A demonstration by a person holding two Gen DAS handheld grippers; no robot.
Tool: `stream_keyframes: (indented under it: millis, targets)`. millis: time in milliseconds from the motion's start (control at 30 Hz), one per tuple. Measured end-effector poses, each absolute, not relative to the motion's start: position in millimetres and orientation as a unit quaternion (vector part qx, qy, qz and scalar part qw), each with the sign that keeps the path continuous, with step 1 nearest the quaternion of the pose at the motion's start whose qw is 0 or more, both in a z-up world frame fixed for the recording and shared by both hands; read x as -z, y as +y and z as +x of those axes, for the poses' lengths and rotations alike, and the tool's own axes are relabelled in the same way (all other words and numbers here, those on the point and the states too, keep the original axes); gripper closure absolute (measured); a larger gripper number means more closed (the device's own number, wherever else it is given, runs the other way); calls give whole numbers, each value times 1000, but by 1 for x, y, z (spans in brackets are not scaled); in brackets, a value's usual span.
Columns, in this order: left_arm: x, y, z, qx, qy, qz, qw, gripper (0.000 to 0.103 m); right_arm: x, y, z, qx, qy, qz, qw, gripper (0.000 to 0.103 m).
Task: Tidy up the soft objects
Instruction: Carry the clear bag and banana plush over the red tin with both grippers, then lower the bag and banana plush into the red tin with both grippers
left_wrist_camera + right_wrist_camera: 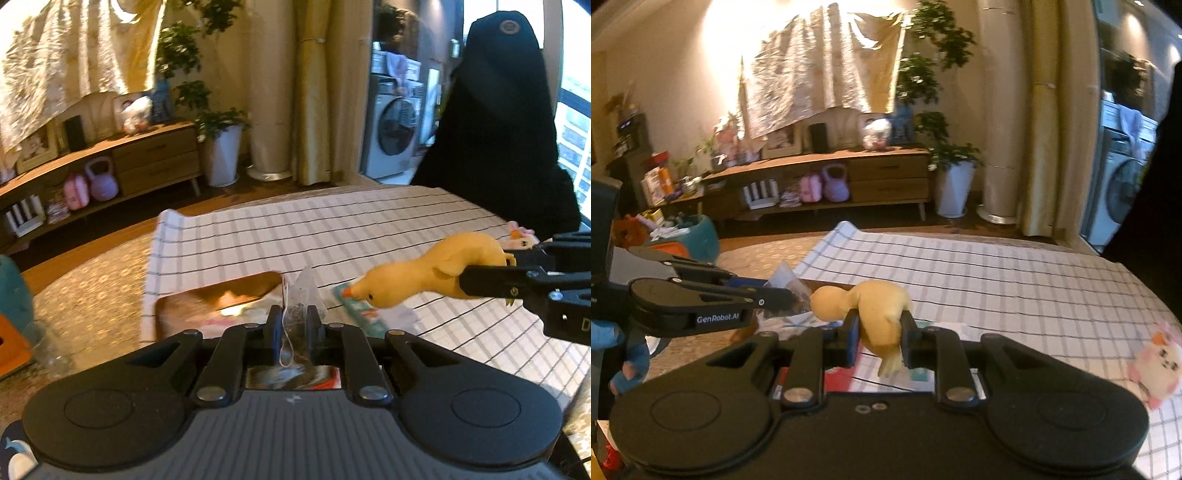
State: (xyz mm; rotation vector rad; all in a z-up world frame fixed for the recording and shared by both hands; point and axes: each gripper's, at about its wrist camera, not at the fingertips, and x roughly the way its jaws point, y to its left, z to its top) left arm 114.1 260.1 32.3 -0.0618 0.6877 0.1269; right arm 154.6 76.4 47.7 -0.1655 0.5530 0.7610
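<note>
Yellow duck toy (875,314) clamped at its body between the jaws of the right gripper (878,338), head sticking out past the left jaw, tail tuft hanging below the pads, toy held up off the checked cloth (1015,288) that covers the surface under both grippers. From the left wrist the same duck (424,275) reaches in from the right, head down and orange beak pointing toward the left jaws. Left gripper (293,325) closed on a clear crumpled plastic bag (303,295), bag poking up out of the jaws and its white string hanging down between them. Wooden tray (207,299) lies just ahead and left of the left jaws, on the cloth; a few flat printed packets (364,314) lie ahead and right of them, blurred. Pink and white plush toy (1156,363) sits on the cloth well right of the right jaws. In the right wrist view the left gripper (790,295) comes in from the left, its tip near the duck's head. Blue-gloved fingers (628,373) at the left edge.
</note>
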Motion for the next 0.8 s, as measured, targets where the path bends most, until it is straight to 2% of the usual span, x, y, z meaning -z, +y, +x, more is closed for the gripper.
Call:
stream_keyframes:
  millis: [300,800]
  targets:
    - [-6,304,108,-91,361,-44,927,90,-30,141,164,-378,262,-122,879,82]
    - [42,341,130,-117,389,-66,911,91,21,214,197,-371,301,-161,864,82]
